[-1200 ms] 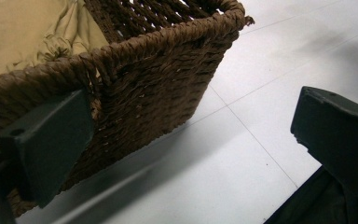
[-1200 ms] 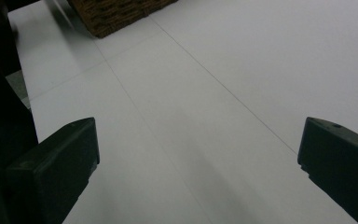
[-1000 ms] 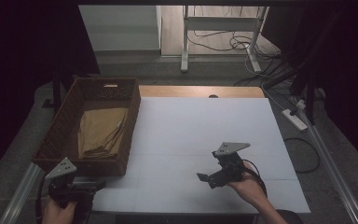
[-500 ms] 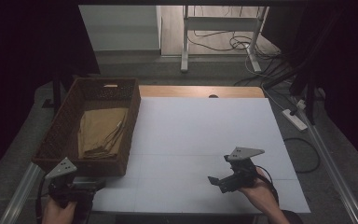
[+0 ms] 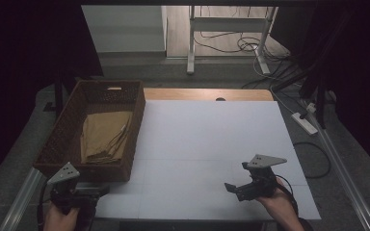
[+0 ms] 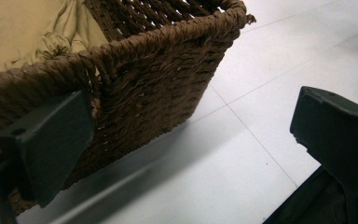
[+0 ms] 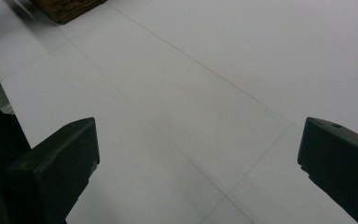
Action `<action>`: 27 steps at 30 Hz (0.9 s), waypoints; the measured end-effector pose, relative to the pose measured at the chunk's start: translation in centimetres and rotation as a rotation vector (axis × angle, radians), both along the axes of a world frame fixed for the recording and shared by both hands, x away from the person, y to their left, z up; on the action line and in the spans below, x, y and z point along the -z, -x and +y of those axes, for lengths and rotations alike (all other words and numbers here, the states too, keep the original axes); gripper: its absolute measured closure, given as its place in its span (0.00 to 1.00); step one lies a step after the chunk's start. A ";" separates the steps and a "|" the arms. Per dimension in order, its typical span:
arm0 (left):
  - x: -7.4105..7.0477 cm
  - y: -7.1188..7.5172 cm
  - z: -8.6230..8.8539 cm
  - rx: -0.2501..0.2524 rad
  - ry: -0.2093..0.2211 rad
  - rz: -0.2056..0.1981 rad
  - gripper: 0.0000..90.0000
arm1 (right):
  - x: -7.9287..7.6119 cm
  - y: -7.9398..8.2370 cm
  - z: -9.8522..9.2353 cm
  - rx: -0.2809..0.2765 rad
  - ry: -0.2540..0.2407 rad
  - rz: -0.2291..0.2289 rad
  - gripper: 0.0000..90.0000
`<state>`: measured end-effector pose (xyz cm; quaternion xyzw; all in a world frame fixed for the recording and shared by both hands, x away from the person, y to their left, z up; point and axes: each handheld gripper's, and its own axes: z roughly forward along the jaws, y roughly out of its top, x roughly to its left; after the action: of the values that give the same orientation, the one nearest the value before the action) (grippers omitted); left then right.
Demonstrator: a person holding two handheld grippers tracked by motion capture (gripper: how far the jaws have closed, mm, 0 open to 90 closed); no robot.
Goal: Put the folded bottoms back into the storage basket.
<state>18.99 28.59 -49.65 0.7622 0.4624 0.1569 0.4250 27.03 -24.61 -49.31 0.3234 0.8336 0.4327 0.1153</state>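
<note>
A dark woven basket (image 5: 84,169) stands at the left of the white table (image 5: 212,130), with a folded tan cloth (image 5: 103,135) lying in it. My left gripper (image 5: 99,190) is held low at the table's front left, just before the basket's near corner. In the left gripper view its jaws stand wide apart (image 6: 191,112) with nothing between them, facing the basket wall (image 6: 158,70) and the cloth (image 6: 23,32). My right gripper (image 5: 231,187) hovers over the bare table at the front right, pointing left. It is open (image 7: 198,130) and empty.
A wooden strip (image 5: 207,94) borders the table's far edge. On the floor to the right lie a power strip (image 5: 306,122) and cables (image 5: 318,161). A white stand's legs (image 5: 191,48) rise behind the table. The basket's corner (image 7: 65,7) appears far off in the right gripper view.
My right gripper has drifted to the right and toward the table's front edge, staying open. The left gripper, basket and cloth have not moved.
</note>
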 end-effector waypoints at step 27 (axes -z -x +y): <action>0.0 -0.1 0.0 -0.001 -0.001 0.003 0.00 | 0.2 1.1 -3.2 0.086 -0.011 0.007 0.00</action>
<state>19.06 28.54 -49.65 0.7626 0.4632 0.1562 0.4237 25.95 -27.84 -49.48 0.3611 0.8170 0.4307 0.1293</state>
